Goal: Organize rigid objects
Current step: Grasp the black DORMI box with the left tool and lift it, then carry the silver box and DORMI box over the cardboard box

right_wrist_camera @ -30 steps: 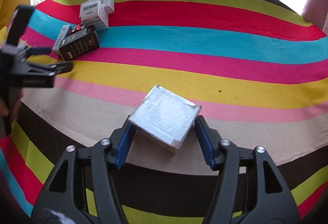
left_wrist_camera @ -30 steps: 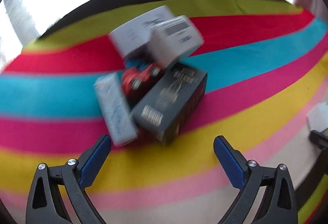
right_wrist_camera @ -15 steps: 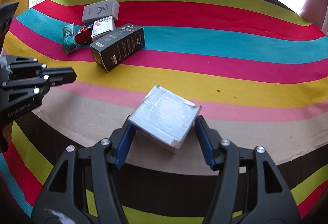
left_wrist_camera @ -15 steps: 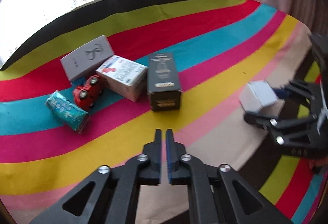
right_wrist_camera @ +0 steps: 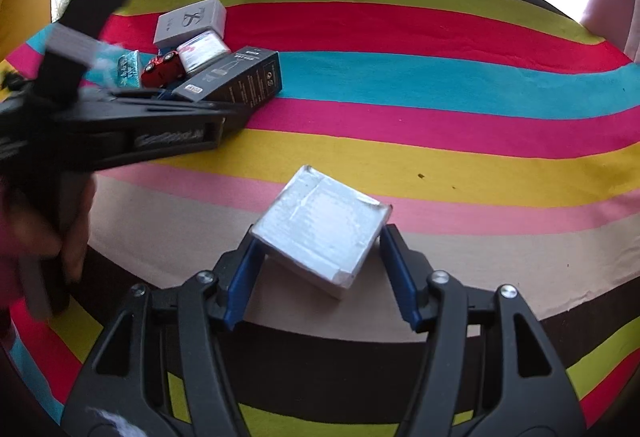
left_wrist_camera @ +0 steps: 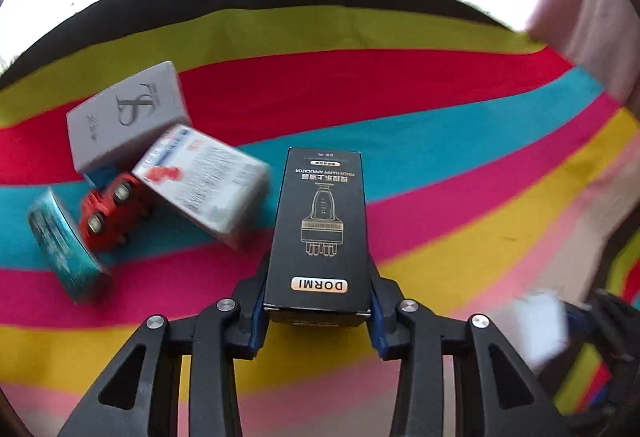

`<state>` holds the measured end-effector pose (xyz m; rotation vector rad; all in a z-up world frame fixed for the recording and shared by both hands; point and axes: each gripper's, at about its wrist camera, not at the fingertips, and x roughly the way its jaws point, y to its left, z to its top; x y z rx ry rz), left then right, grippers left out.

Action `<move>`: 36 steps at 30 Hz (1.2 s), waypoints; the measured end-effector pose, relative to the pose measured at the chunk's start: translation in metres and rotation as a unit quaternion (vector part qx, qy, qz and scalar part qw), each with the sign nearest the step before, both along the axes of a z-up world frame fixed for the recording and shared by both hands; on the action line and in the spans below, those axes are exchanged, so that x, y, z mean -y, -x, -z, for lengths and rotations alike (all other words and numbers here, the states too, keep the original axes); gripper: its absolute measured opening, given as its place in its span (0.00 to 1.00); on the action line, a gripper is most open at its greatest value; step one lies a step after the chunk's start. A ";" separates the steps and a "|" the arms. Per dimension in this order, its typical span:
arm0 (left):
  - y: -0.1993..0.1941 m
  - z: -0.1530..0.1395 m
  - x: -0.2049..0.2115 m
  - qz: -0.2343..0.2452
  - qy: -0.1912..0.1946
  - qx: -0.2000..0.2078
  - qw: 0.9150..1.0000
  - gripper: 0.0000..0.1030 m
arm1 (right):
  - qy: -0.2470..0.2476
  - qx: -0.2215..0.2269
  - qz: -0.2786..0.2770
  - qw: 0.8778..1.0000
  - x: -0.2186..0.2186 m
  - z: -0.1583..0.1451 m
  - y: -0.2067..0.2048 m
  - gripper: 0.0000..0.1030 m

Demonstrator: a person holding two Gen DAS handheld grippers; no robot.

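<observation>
- The striped tabletop [right_wrist_camera: 440,77] carries a cluster at its far left: grey box [left_wrist_camera: 124,117], white printed box [left_wrist_camera: 204,181], red toy car [left_wrist_camera: 112,213], teal packet [left_wrist_camera: 60,249].
- The black DORMI box [left_wrist_camera: 320,229] lies long-ways at the cluster's right edge. The left hand-held gripper [left_wrist_camera: 318,313] grips its near end, the jaws having just opened to its width. Judged: lift it level and keep it off the white printed box.
- The right hand-held gripper [right_wrist_camera: 320,273] clasps a silver box [right_wrist_camera: 320,225], tilted, near the tabletop's front edge, well apart. Judged: hold it steady meanwhile.
</observation>
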<state>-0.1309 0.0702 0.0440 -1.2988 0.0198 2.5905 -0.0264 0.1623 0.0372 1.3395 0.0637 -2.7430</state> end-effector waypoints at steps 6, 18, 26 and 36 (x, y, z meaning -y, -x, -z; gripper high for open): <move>-0.112 -0.013 0.011 -0.001 0.006 -0.051 0.999 0.39 | -0.001 0.000 0.000 1.000 0.000 -0.001 -0.001 0.61; -0.260 -0.014 0.086 -0.072 -0.014 -0.041 0.996 0.40 | -0.005 0.001 0.021 1.000 0.002 -0.004 -0.022 0.60; -0.296 -0.014 0.105 -0.075 -0.022 -0.047 0.996 0.40 | 0.017 0.006 0.013 1.000 0.024 -0.009 -0.096 0.60; -0.333 -0.026 0.074 -0.024 -0.001 -0.069 0.997 0.40 | 0.014 -0.013 -0.008 1.000 0.043 -0.036 -0.166 0.60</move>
